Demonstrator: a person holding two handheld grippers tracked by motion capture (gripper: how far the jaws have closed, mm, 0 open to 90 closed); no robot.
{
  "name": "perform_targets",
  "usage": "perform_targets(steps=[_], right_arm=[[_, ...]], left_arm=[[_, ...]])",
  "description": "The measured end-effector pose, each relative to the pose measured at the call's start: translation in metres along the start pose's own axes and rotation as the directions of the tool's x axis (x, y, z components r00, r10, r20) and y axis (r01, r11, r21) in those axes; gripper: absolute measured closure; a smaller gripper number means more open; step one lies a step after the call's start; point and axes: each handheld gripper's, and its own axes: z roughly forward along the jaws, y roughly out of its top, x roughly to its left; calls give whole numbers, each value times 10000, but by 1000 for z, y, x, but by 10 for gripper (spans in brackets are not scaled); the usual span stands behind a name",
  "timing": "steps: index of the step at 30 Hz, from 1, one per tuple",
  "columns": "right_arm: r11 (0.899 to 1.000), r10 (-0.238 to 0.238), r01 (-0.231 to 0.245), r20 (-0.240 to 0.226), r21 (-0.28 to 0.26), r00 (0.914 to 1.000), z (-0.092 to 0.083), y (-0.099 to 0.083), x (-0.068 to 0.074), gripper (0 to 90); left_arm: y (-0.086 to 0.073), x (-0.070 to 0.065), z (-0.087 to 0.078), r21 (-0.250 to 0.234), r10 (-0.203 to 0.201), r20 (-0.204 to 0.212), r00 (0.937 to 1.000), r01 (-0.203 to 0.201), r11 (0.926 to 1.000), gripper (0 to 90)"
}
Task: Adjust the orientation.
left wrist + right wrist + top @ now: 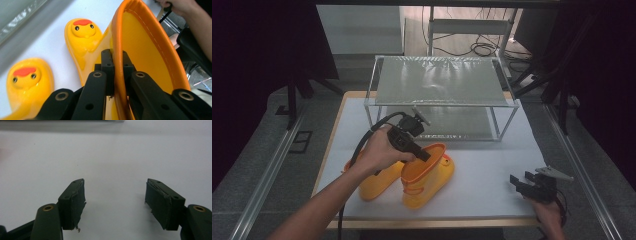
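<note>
Two yellow rubber boots with duck faces on their toes lie on the white table top. The right boot (429, 176) has an orange rim (117, 50), and my left gripper (426, 156) is shut on that rim, one jaw inside the shaft and one outside. The left boot (377, 182) lies beside it, partly behind the hand; its duck-face toe (27, 77) is at the lower left of the left gripper view. My right gripper (521, 181) rests at the table's front right corner, open, with only bare table between its pads (75, 202).
A two-level rack (439, 82) with metal mesh shelves and a white frame stands at the back of the table (492, 165). Aluminium rails run along both sides of the table. Cables lie on the floor behind the rack.
</note>
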Motion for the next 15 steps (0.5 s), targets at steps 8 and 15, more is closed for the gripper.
perform_targets(steps=[8, 15], right_arm=[[10000, -24, 24, 1, 7, 10000, 1, 0, 1, 319], [10000, -67, 67, 2, 60, 10000, 2, -1, 2, 319]], left_arm=[[-33, 15, -13, -29, -48, -199, 9998, 48, 10000, 864], [-52, 28, -10, 64, 234, -540, 9983, -230, 9997, 863]])
